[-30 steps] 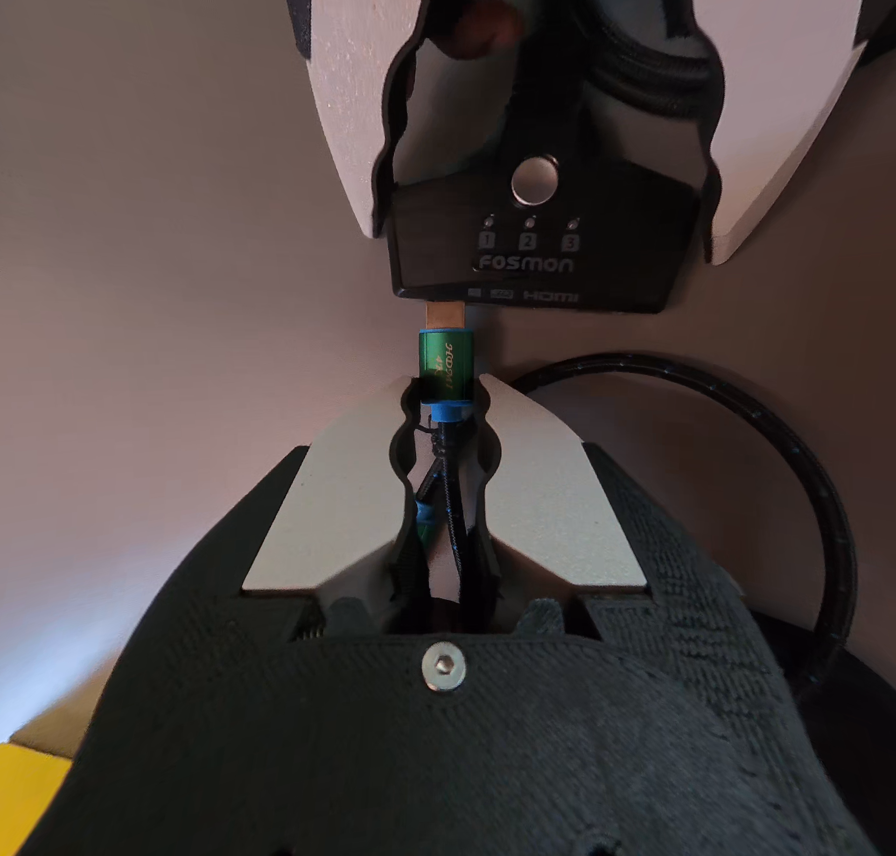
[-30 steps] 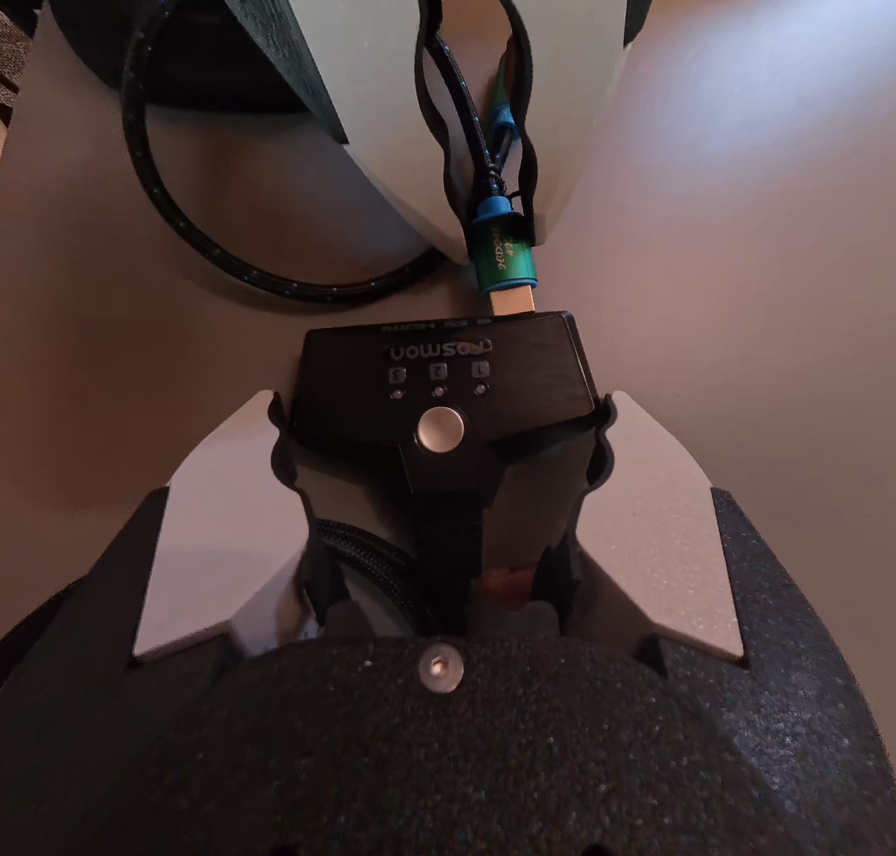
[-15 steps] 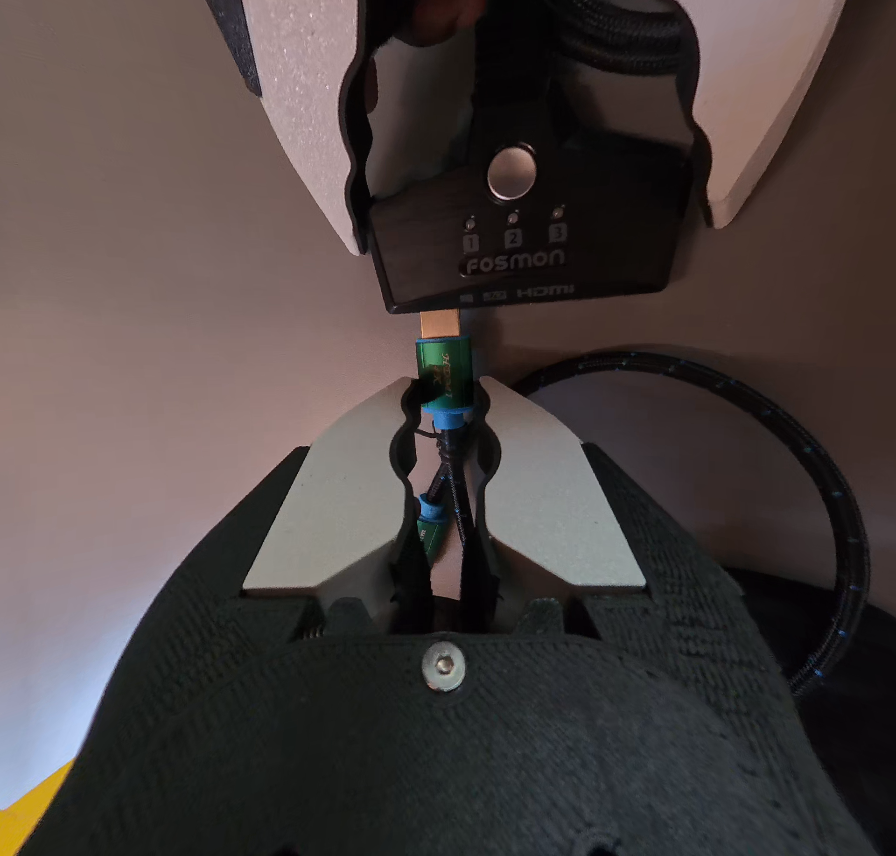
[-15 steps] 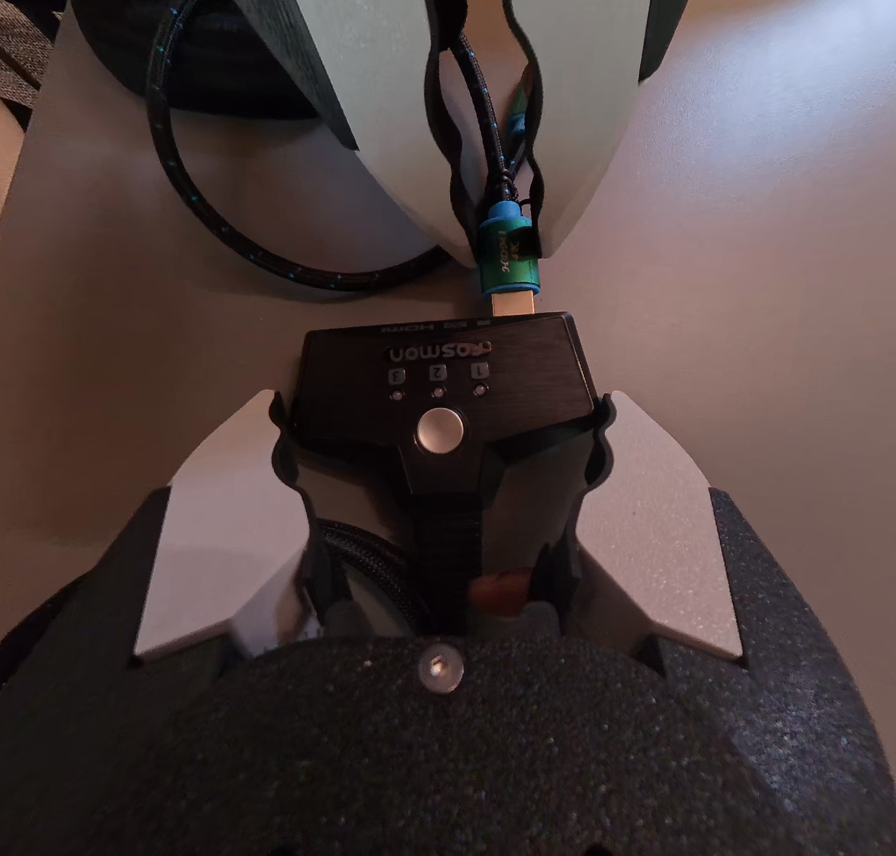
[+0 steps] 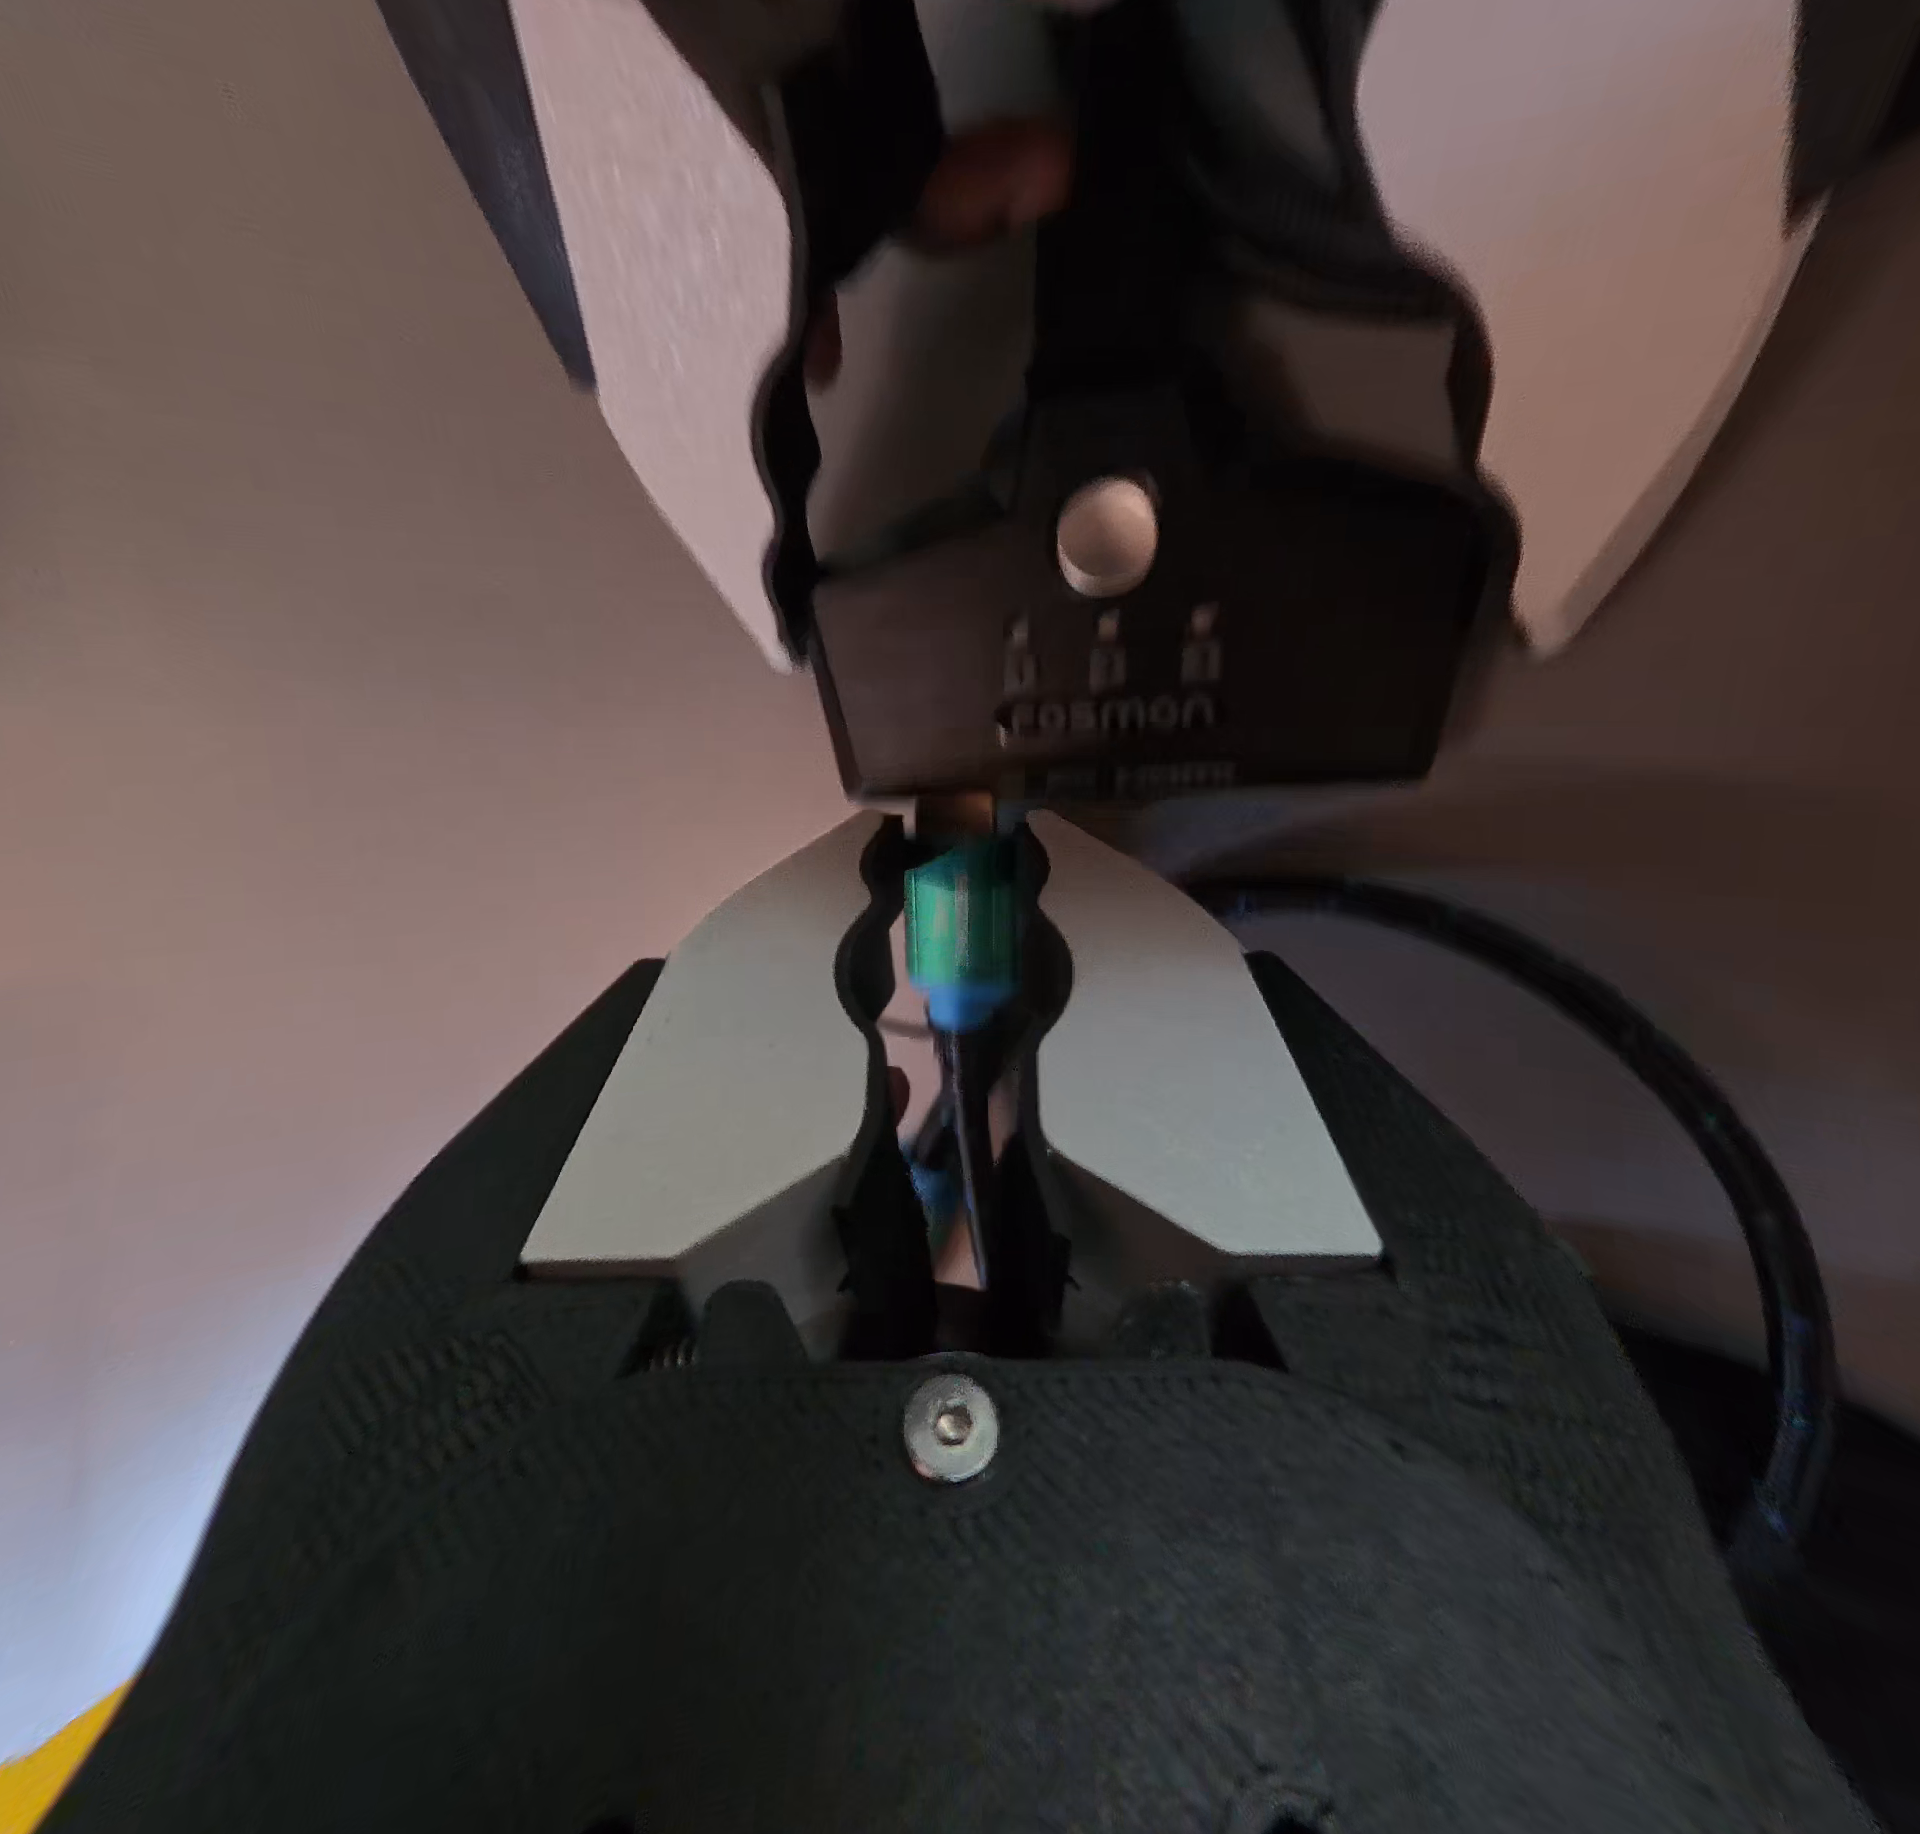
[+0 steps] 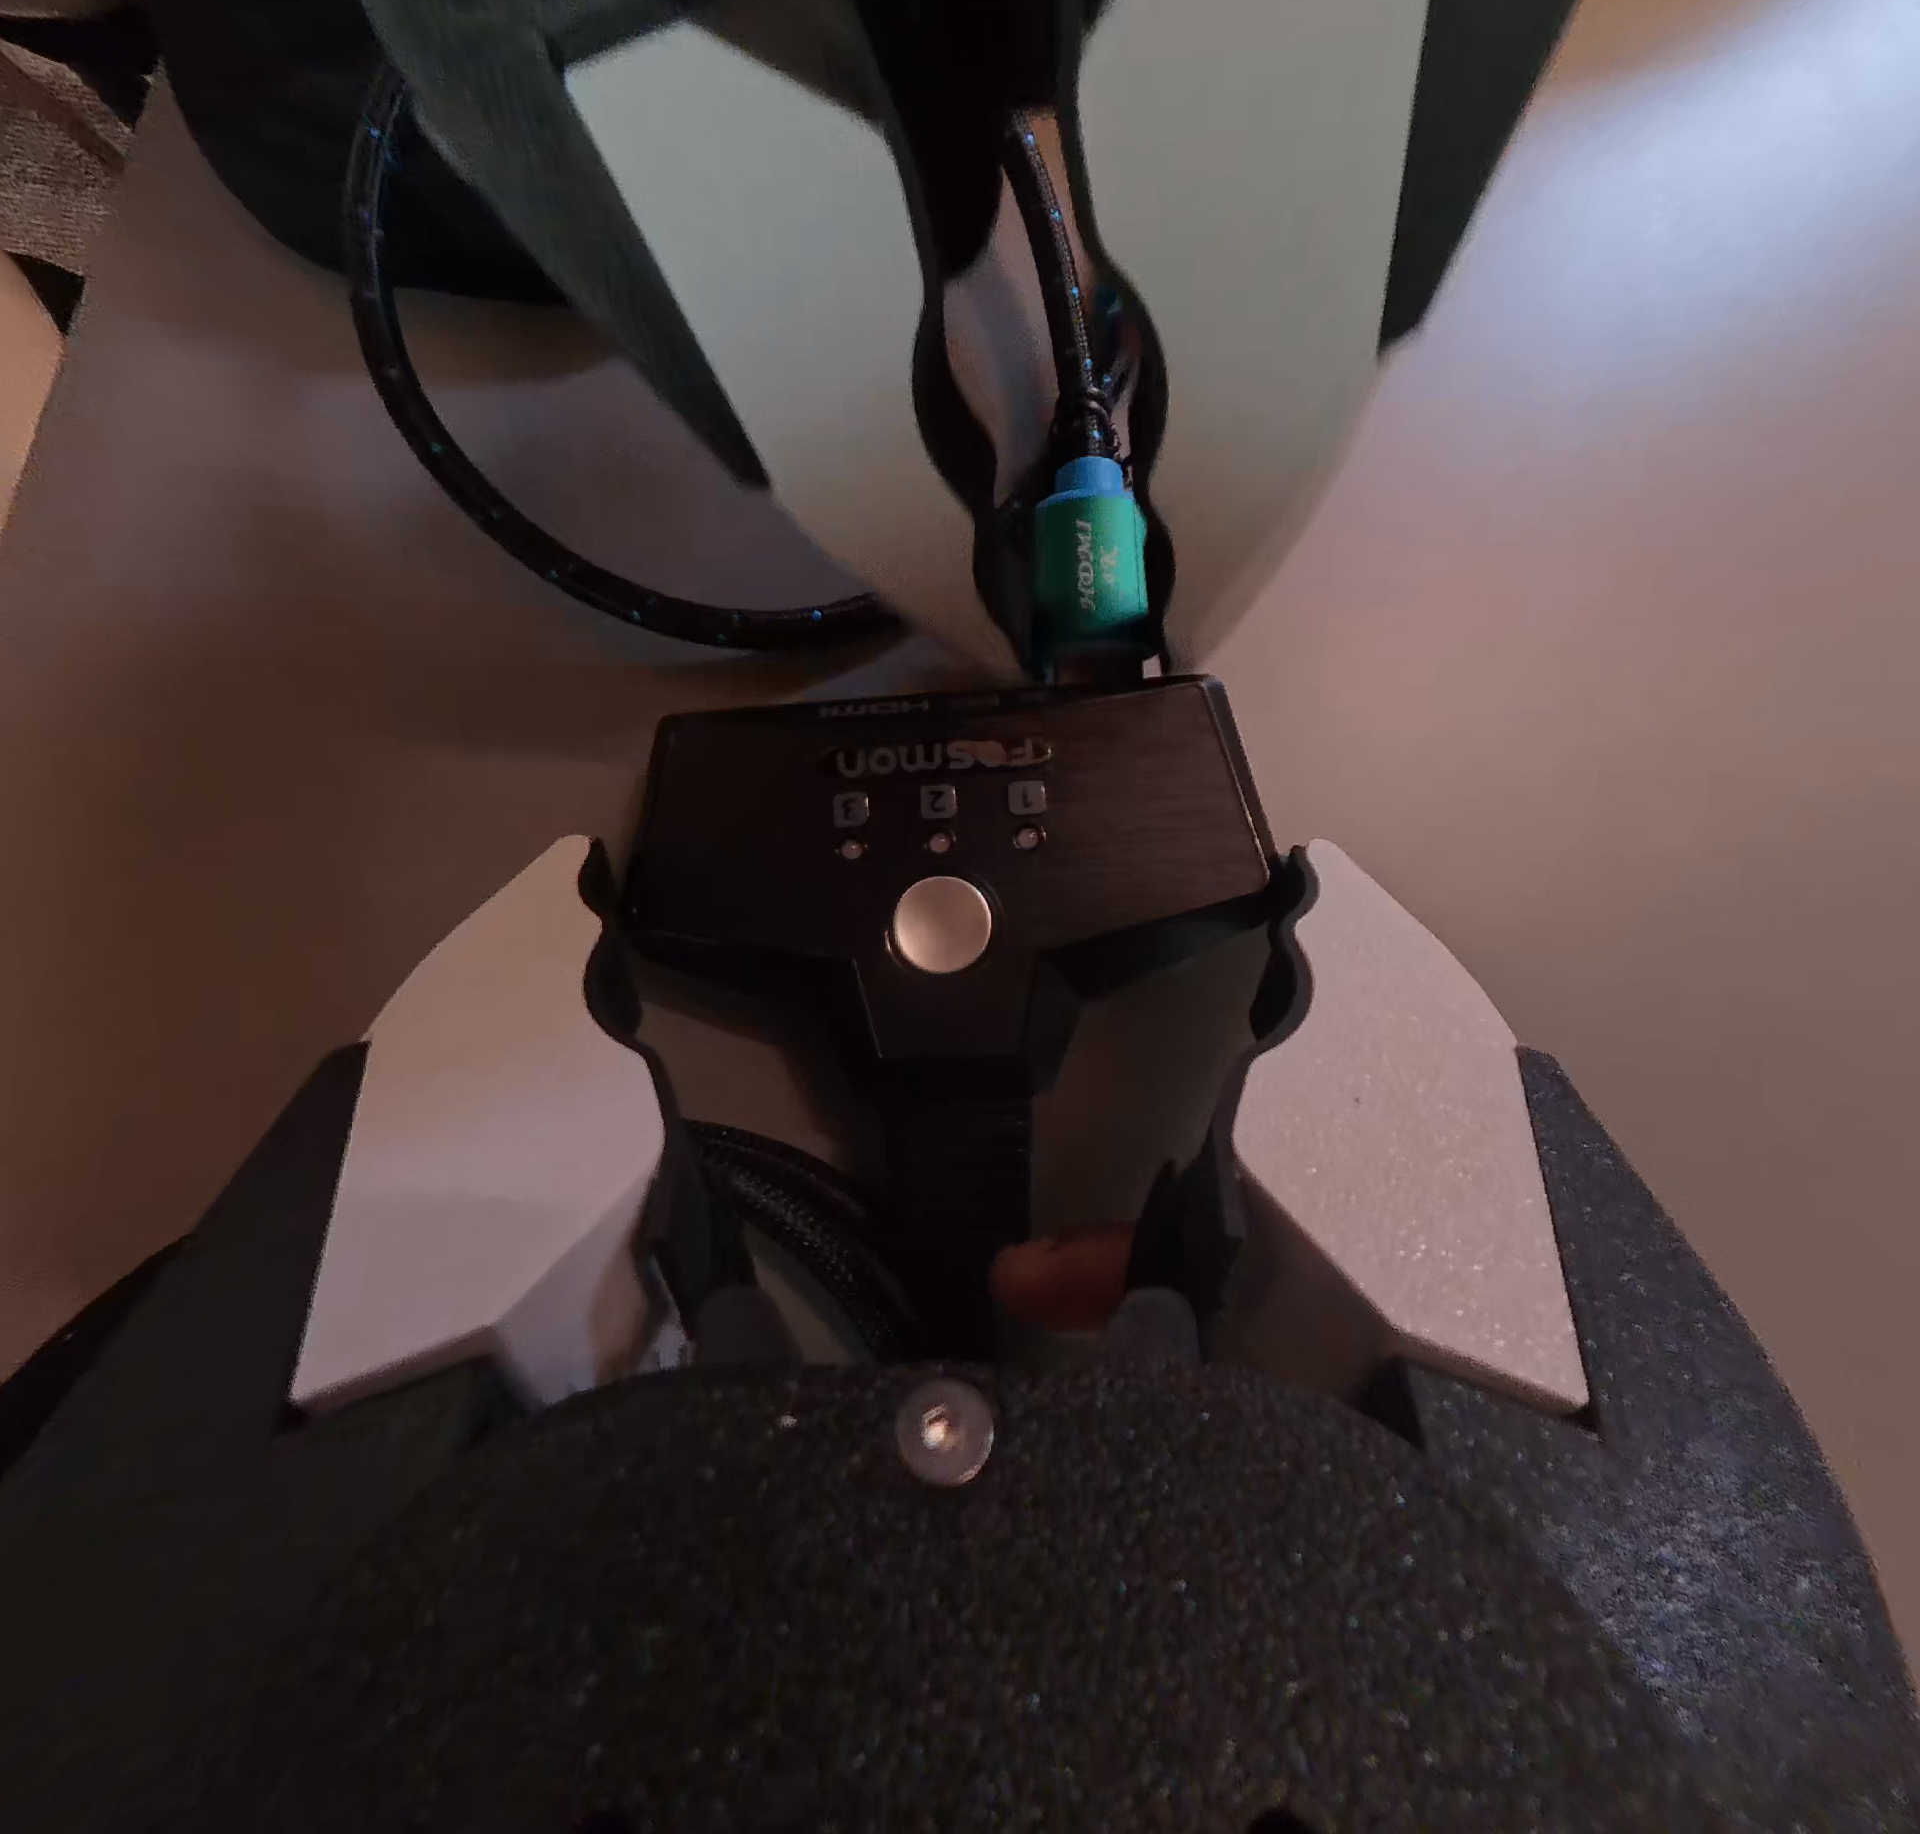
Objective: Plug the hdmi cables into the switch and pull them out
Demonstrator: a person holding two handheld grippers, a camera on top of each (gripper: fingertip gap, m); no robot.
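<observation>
My right gripper (image 6: 945, 854) is shut on the black HDMI switch (image 6: 1122, 828) and holds it by its two sides, with the round button and three numbered lights facing up. My left gripper (image 5: 956, 828) is shut on the green HDMI plug (image 5: 961, 927) with the blue collar. The plug's front end is in the leftmost port on the switch's (image 5: 1299, 704) front edge, and only a sliver of gold metal shows. In the right wrist view the plug (image 6: 1091, 579) sits between the left gripper's tips (image 6: 1091, 646) against the switch.
The plug's black braided cable (image 5: 1714, 1109) loops over the tan table (image 5: 312, 641) and shows in the right wrist view (image 6: 499, 517). The switch's own thick black cable (image 6: 790, 1213) runs back between the right fingers. A yellow thing (image 5: 52, 1763) lies at the table's near left. Left and right tips are no more than a few centimetres apart.
The two grippers have come together. The plug has gone deeper into the switch's port, so most of its gold end is hidden. The left fingers now reach the switch's edge.
</observation>
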